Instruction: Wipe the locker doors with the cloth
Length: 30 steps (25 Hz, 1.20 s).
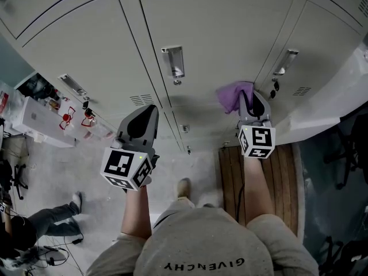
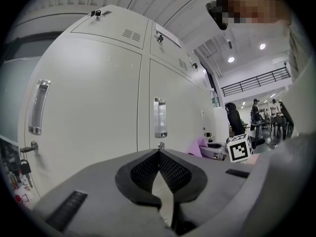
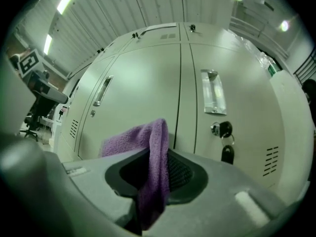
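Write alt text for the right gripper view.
The right tongs are shut on a purple cloth, held up in front of grey locker doors. The door on the right has a metal handle and a key in its lock.

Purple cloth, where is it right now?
The purple cloth is pinched in the right gripper, right of centre in the head view, by a locker door, just left of hanging keys.
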{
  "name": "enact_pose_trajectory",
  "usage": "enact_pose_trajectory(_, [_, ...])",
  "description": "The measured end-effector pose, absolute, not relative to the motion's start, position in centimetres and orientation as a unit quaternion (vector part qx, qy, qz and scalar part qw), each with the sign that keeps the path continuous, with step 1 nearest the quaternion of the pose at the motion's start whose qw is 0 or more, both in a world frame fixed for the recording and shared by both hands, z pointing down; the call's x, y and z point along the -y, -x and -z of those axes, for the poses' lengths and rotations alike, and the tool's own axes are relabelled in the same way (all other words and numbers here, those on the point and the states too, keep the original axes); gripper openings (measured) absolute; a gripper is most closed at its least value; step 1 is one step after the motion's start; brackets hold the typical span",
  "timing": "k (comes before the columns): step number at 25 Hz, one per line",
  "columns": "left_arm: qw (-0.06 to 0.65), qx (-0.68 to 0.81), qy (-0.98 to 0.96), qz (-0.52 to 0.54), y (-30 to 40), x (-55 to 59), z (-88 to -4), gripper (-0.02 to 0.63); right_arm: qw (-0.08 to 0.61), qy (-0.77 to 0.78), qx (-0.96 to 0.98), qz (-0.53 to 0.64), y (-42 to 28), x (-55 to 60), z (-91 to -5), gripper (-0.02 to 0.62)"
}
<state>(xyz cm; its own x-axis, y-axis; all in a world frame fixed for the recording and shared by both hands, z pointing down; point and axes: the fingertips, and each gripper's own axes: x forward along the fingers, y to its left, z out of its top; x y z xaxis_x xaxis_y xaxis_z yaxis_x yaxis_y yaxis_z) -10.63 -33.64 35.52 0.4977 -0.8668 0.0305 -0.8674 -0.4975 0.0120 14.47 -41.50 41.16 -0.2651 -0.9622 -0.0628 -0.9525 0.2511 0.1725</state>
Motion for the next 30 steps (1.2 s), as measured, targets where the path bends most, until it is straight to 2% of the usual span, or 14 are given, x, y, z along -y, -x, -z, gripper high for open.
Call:
enact_pose_trajectory(13, [0.018, 0.511, -0.859, -0.01, 11.6, 32.3, -35.9, -0.002, -0.003, -0.627, 0.779, 0.022, -18.2, 41.7, -42.2, 0.084])
enact_pose_trajectory(24, [0.009, 0.53, -0.847, -0.023, 12.7, 30.0, -37.7, -0.002, -0.008, -0.63, 0.776, -0.002, -17.4, 39.0, -42.5, 0.066])
enact_pose_trajectory(30, [0.002, 0.551, -0.834, 0.013, 13.8, 27.7, -38.0, -0.002, -0.011, -0.594, 0.804, -0.011, -16.3, 35.0, -43.0, 0.066])
